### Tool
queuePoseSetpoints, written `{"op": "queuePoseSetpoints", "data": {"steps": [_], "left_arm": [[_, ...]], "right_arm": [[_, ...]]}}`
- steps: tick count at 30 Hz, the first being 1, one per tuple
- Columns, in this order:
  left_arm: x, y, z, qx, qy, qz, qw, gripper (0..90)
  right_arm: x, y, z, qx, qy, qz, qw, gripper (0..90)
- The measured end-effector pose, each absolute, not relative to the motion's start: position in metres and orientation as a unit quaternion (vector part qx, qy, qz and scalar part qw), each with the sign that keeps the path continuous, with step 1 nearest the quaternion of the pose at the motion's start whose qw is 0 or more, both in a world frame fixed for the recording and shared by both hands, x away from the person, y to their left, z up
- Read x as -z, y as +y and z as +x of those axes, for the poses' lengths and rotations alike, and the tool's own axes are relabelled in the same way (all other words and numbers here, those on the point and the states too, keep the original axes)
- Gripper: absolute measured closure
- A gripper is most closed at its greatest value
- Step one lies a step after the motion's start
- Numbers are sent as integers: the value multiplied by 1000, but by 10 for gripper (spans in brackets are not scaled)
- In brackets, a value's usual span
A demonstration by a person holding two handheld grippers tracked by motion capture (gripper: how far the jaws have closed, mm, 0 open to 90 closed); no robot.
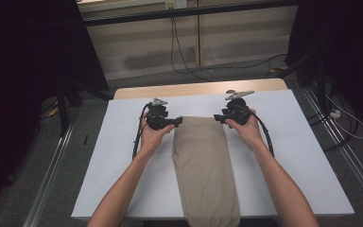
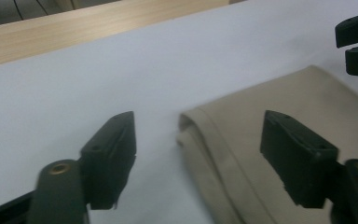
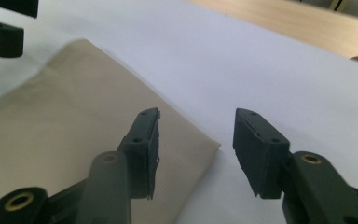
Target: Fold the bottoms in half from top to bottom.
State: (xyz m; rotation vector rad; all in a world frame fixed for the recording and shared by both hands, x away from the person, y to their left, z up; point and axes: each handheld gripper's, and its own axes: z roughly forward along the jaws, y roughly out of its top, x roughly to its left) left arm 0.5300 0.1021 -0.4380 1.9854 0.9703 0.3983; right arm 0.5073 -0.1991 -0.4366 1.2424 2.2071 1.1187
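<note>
A folded beige cloth (image 1: 203,165) lies lengthwise down the middle of the white table cover (image 1: 118,179), its near end hanging over the front edge. My left gripper (image 1: 178,121) is at the cloth's far left corner and my right gripper (image 1: 217,118) at its far right corner. In the left gripper view the cloth's folded corner (image 2: 242,116) lies low between the jaws of my left gripper (image 2: 198,122), which stand apart without pressing it. In the right gripper view one jaw of my right gripper (image 3: 198,116) hangs over the cloth (image 3: 65,107) and the other over bare cover, also apart.
A strip of bare wooden tabletop (image 1: 198,88) runs along the far edge of the cover. Cables (image 1: 179,52) hang and trail over the floor behind the table. Dark stands (image 1: 64,104) flank the table, and metal rails (image 1: 47,184) run along the floor on both sides.
</note>
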Motion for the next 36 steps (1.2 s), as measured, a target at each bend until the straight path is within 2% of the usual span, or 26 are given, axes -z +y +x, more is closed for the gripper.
{"op": "queuePoseSetpoints", "data": {"steps": [4, 7, 11, 14, 17, 20, 21, 22, 23, 26, 36], "left_arm": [[447, 99, 546, -145, 411, 787, 436, 344], [453, 94, 554, -131, 404, 797, 429, 334], [463, 89, 558, -130, 412, 802, 413, 277], [463, 87, 555, -133, 404, 807, 410, 268], [461, 87, 551, -124, 394, 816, 404, 391], [461, 92, 548, -110, 386, 819, 410, 520], [461, 94, 547, -95, 381, 821, 415, 613], [463, 95, 546, -63, 378, 816, 432, 761], [464, 95, 544, -70, 379, 814, 434, 806], [462, 96, 544, -65, 393, 805, 439, 846], [427, 100, 547, -87, 402, 765, 495, 858]], "right_arm": [[447, -194, 526, -390, 789, 444, 168, 506], [452, -191, 534, -387, 791, 447, 158, 492], [459, -186, 535, -384, 797, 439, 154, 456], [459, -187, 534, -386, 800, 438, 139, 496], [459, -184, 531, -383, 807, 429, 137, 524], [455, -183, 529, -374, 818, 421, 119, 681], [455, -183, 529, -378, 819, 420, 98, 806], [455, -182, 528, -380, 820, 419, 87, 820], [454, -181, 527, -378, 821, 418, 92, 833], [451, -181, 524, -377, 819, 420, 99, 855], [416, -195, 518, -458, 758, 440, 146, 865]]}}
